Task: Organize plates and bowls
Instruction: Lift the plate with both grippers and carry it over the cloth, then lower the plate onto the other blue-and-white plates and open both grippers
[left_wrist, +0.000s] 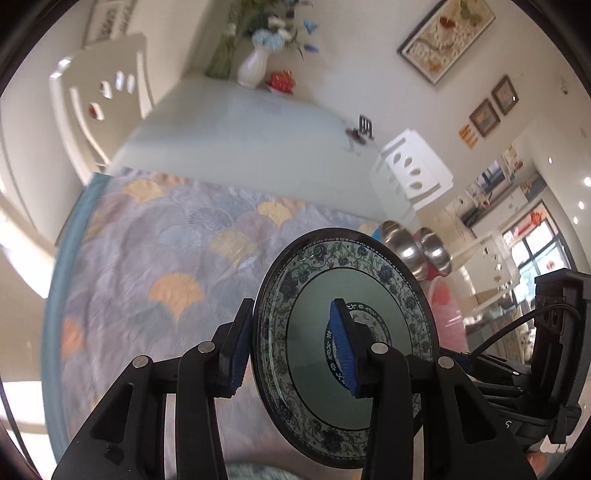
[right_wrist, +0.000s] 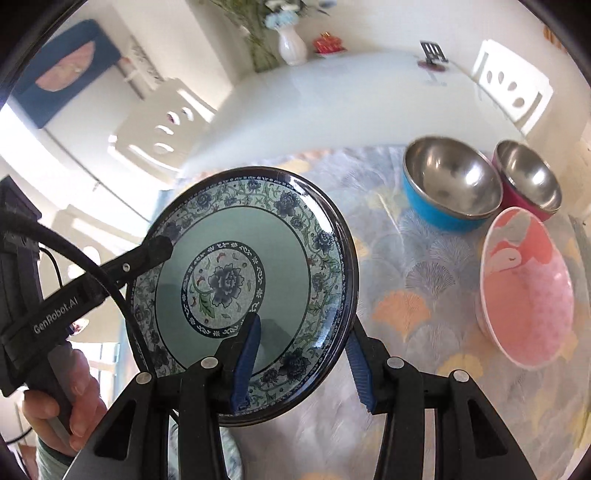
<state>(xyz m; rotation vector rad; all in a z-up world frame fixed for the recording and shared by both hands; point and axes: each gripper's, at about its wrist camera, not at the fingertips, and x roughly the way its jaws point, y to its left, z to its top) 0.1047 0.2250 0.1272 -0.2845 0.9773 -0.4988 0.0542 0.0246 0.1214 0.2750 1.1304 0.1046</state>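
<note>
i've got the floral plate (right_wrist: 243, 280) up off the patterned cloth (right_wrist: 417, 291), tilted, pinched at opposite edges. my right gripper (right_wrist: 303, 365) clamps the near rim, one pad on the face, one behind. my left gripper (left_wrist: 291, 350) bites the far side the same way. it looks glazed and slick, stiff, breakable, so i judge rim grips the only sensible hold, and a slip the risk. the blue steel bowl (right_wrist: 443, 184), red one (right_wrist: 528, 177) and pink bowl (right_wrist: 524, 291) sit to the right.
</note>
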